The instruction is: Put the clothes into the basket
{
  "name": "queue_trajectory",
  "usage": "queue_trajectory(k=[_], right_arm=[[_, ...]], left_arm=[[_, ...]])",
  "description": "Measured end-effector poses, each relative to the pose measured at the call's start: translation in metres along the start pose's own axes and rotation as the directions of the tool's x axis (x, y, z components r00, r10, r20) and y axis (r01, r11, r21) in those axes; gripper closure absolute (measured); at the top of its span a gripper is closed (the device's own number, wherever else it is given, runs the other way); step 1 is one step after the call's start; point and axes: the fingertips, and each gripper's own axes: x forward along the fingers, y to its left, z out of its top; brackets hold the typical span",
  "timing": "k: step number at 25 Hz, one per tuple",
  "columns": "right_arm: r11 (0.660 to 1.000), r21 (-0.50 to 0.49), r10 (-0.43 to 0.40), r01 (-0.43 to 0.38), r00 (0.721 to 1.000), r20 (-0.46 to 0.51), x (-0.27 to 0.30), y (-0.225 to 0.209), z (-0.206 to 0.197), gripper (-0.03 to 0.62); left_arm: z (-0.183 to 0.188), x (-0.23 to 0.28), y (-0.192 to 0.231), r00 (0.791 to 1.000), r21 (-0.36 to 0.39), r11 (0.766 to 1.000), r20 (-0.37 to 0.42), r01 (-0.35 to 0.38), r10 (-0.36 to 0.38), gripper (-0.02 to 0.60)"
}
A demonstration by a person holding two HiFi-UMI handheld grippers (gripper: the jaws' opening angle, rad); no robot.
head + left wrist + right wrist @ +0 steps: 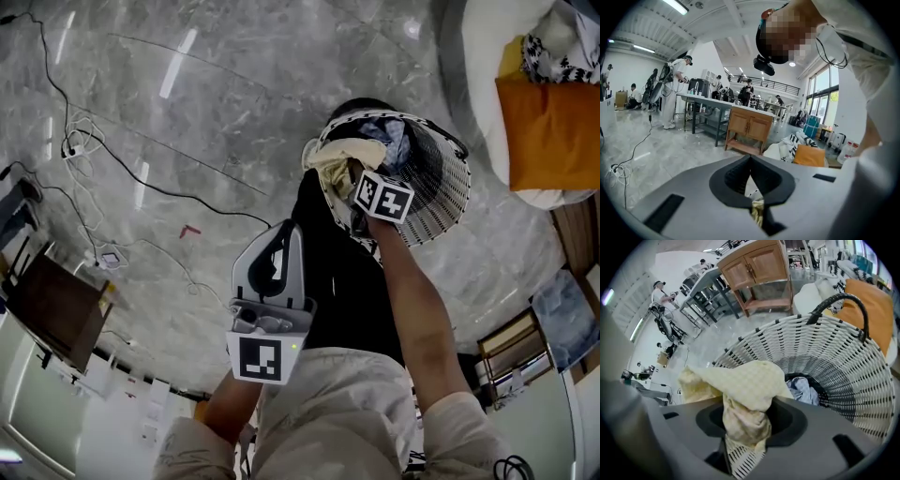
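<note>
- Head view: pinched in the right gripper, a crumpled pale yellow cloth, right at the near-left rim of the round white slatted basket. Part of the cloth is over the opening, part outside the rim.
- Already inside the basket: 1 pale blue garment.
- Nearer and further left: the left gripper, well apart from cloth and basket, aimed toward them, tips drawn together.
- Left gripper view: jaws of the left gripper closed tip to tip, with nothing clearly between them. Below the tips, a yellowish sliver in the slot, too small to name.
- Beyond them: grey marble floor, a wooden cabinet and an orange cushion far right.
- Right gripper view: jaws of the right gripper clamped narrow on a bunched fold of the cloth, the rest spread up and left across the rim.
- Basket mouth ahead and right of the fingers, blue garment at the bottom, black handle on the far rim.
- Judged from this: opening to the right of and below the pinch, cloth mostly over the left edge. Probably needs a short carry right over the mouth before release; otherwise likely to slide down the outside wall.
- Right hand nearer by far; no evident job for the left.
</note>
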Motion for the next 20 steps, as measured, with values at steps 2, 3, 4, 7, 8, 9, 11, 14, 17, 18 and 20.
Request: queue_trajectory(k=[2,3,4,7,8,9,11,14,17,18,20], right_arm=[[1.0,-0.019,-0.005,0.005,1.0,-0.012,0.008,-0.001,-0.003,0.419],[1.0,-0.021,-0.003,0.002,1.0,-0.018,0.011,0.0,-0.003,0.419],[1.0,-0.02,0.0,0.0,1.0,-0.022,0.012,0.0,-0.003,0.418],[0.999,-0.021,0.031,-0.032,0.999,-0.029,0.015,0.006,-0.005,0.383],[0.999,-0.023,0.046,-0.046,0.998,-0.032,0.017,0.008,-0.006,0.338],[0.998,-0.025,0.056,-0.057,0.998,-0.041,0.019,0.009,-0.007,0.285],[0.997,-0.028,0.068,-0.07,0.995,-0.069,0.02,0.009,-0.012,0.272],[0.997,-0.055,0.048,-0.054,0.994,-0.103,0.015,0.0,-0.022,0.269],[0.996,-0.073,0.04,-0.047,0.994,-0.099,0.009,-0.003,-0.028,0.269],[0.996,-0.067,0.044,-0.05,0.995,-0.095,0.006,-0.003,-0.03,0.269],[0.997,-0.052,0.052,-0.056,0.995,-0.089,-0.005,-0.005,-0.035,0.269]], left_arm=[[-0.004,0.002,0.004,1.0,-0.007,1.0,-0.008,-0.006,0.006,0.577],[-0.004,0.003,0.005,1.0,-0.012,1.0,-0.008,-0.012,0.012,0.577],[-0.005,0.004,0.007,1.0,-0.018,1.0,-0.007,-0.017,0.017,0.577],[-0.005,0.006,0.011,1.0,-0.029,0.999,-0.009,-0.021,0.021,0.577],[-0.005,0.006,0.011,1.0,-0.028,0.999,-0.012,-0.019,0.019,0.577],[-0.005,0.007,0.011,1.0,-0.026,0.999,-0.014,-0.018,0.018,0.577],[-0.005,0.008,0.01,1.0,-0.022,1.0,-0.015,-0.015,0.014,0.577],[-0.006,0.009,0.001,1.0,-0.018,1.0,-0.017,0.0,-0.001,0.577],[-0.006,0.006,-0.005,1.0,-0.006,1.0,-0.015,0.019,-0.019,0.577],[-0.005,0.005,-0.008,1.0,-0.002,1.0,-0.013,0.022,-0.022,0.577],[-0.003,0.0,-0.017,1.0,0.002,1.0,-0.013,0.025,-0.025,0.577]])
